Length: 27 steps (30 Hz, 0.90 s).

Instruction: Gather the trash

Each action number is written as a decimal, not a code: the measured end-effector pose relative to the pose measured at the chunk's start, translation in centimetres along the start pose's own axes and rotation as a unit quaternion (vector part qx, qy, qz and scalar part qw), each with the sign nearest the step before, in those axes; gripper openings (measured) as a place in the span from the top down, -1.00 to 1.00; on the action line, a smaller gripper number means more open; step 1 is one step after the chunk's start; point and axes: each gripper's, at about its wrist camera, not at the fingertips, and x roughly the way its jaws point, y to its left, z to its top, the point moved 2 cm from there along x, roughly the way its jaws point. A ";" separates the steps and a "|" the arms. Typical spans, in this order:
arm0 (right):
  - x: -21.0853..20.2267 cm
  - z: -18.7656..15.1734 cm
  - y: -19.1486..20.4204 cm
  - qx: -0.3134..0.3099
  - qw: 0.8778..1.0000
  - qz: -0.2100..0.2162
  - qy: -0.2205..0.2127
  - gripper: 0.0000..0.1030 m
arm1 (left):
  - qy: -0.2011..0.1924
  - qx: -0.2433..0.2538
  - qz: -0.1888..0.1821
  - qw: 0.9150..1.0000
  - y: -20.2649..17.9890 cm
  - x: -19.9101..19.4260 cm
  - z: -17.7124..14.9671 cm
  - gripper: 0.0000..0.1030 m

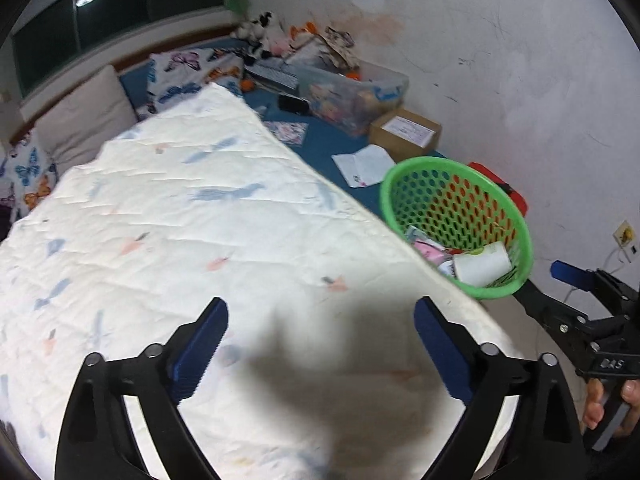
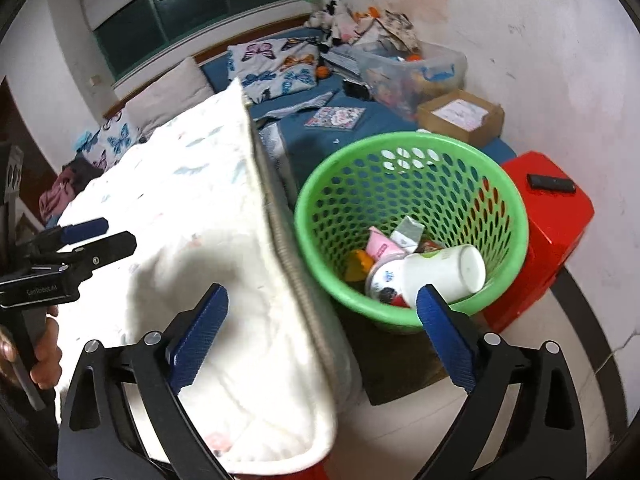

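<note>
A green perforated basket (image 2: 412,152) stands beside the white quilt (image 2: 192,208) and holds trash: a white bottle (image 2: 444,272), a pink tube (image 2: 382,246), an orange wrapper (image 2: 357,264) and other bits. The basket also shows in the left wrist view (image 1: 456,168) at the right. My right gripper (image 2: 322,312) is open and empty, just short of the basket's near rim. My left gripper (image 1: 320,328) is open and empty above the quilt (image 1: 180,232). Each gripper shows in the other's view, the right one (image 1: 576,280) and the left one (image 2: 96,236).
A red stool (image 2: 556,220) with a black remote (image 2: 551,183) stands right of the basket. On the blue bedsheet (image 2: 320,136) lie a cardboard box (image 2: 460,118), a plastic bin of clutter (image 2: 412,72), a white paper (image 1: 364,166) and butterfly pillows (image 2: 272,68). The wall is close on the right.
</note>
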 end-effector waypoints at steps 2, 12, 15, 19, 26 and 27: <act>0.1 -0.5 1.2 -0.008 1.000 0.002 0.004 -0.90 | -0.004 -0.007 0.007 1.000 0.8 -0.8 -0.9 -0.80; 0.2 -3.0 6.0 -0.044 0.999 0.001 0.019 -0.92 | -0.011 -0.046 0.031 0.998 4.5 -3.6 -4.9 -0.82; -0.1 -3.4 6.5 -0.041 0.999 0.006 0.019 -0.92 | -0.022 -0.057 0.033 0.998 5.3 -4.6 -5.5 -0.87; -0.7 -3.7 7.4 -0.047 0.999 0.004 0.015 -0.92 | -0.038 -0.057 0.054 0.996 5.9 -5.8 -6.2 -0.87; -2.1 -3.7 8.8 -0.059 0.998 0.006 -0.003 -0.92 | -0.053 -0.063 0.052 0.995 6.0 -7.3 -7.2 -0.87; -2.3 -3.7 9.0 -0.062 0.998 0.007 -0.005 -0.92 | -0.058 -0.061 0.057 0.995 6.0 -7.7 -7.4 -0.87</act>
